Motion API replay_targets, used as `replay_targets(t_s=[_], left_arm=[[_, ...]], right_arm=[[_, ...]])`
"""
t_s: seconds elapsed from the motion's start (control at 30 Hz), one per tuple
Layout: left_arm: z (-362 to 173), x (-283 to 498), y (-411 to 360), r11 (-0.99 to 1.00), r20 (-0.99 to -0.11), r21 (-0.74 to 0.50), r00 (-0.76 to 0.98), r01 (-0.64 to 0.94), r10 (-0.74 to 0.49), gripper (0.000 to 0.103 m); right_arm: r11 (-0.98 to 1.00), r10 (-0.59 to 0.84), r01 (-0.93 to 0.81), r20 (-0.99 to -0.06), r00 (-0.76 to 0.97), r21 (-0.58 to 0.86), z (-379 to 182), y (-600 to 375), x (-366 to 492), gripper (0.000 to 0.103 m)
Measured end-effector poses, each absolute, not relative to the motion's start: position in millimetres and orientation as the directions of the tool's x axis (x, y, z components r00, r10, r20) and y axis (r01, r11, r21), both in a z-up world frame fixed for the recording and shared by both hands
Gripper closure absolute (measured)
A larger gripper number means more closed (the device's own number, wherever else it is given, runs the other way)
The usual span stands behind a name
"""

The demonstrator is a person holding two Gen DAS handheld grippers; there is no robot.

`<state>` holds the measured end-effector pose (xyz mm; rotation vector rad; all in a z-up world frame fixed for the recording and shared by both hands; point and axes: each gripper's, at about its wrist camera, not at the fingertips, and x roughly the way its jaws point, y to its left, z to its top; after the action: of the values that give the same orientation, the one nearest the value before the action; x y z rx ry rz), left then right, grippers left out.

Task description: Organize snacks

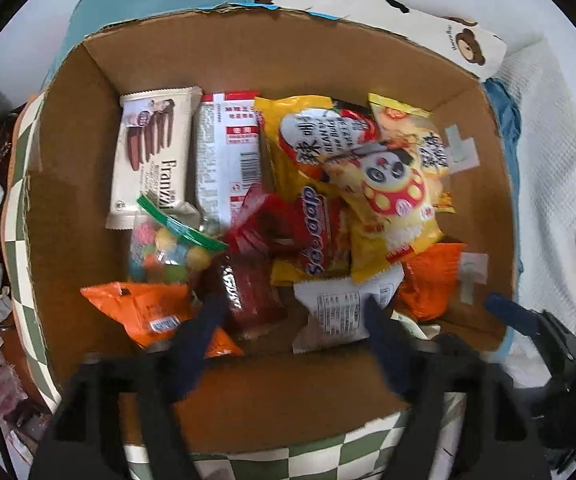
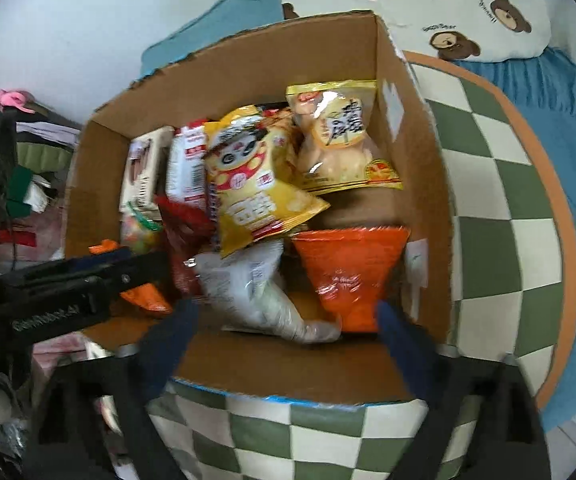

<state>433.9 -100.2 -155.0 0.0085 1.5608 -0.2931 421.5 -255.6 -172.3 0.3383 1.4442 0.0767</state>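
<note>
Both my left tongs (image 1: 292, 312) and right tongs (image 2: 283, 316) hang wide apart over the box (image 1: 247, 56), grasping nothing. I should go down slowly and pinch just one bag, maybe the white packet (image 1: 336, 312), by its edge

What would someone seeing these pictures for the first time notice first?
A cardboard box crammed with snack packs fills both views. Brightest is the yellow panda bag lying on top near the middle, with an orange pack by the near right corner. The box sits on a green and cream checkered cushion, and both open grippers, left and right, hover over its near edge.
</note>
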Motion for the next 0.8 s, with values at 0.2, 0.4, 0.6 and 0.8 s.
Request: replay_targets(t_s=[0.2, 0.4, 0.6, 0.8], left_arm=[[-150.4, 426.5, -94.7, 0.978, -0.993, -0.097, 0.044, 0.187, -0.107, 0.005], [-157.8, 417.2, -83.1, 0.984, -0.995, -0.079, 0.054, 0.158, -0.089, 0.005], [-161.9, 408.1, -71.7, 0.988, -0.995, -0.068, 0.059, 0.140, -0.077, 0.005], [-145.4, 390.0, -61.3, 0.990, -0.991, -0.059, 0.113, 0.131, -0.074, 0.005]], right_arm=[[0.975, 0.160, 0.134, -0.980, 0.115, 0.175, -173.7, -250.4, 420.7, 0.007], [0.981, 0.116, 0.144, -0.987, 0.110, 0.131, -177.8, -253.2, 416.8, 0.006], [0.980, 0.109, 0.152, -0.986, 0.130, 0.129, -173.1, -253.0, 409.1, 0.006], [0.977, 0.108, 0.160, -0.977, 0.186, 0.138, -156.5, -252.4, 395.3, 0.006]])
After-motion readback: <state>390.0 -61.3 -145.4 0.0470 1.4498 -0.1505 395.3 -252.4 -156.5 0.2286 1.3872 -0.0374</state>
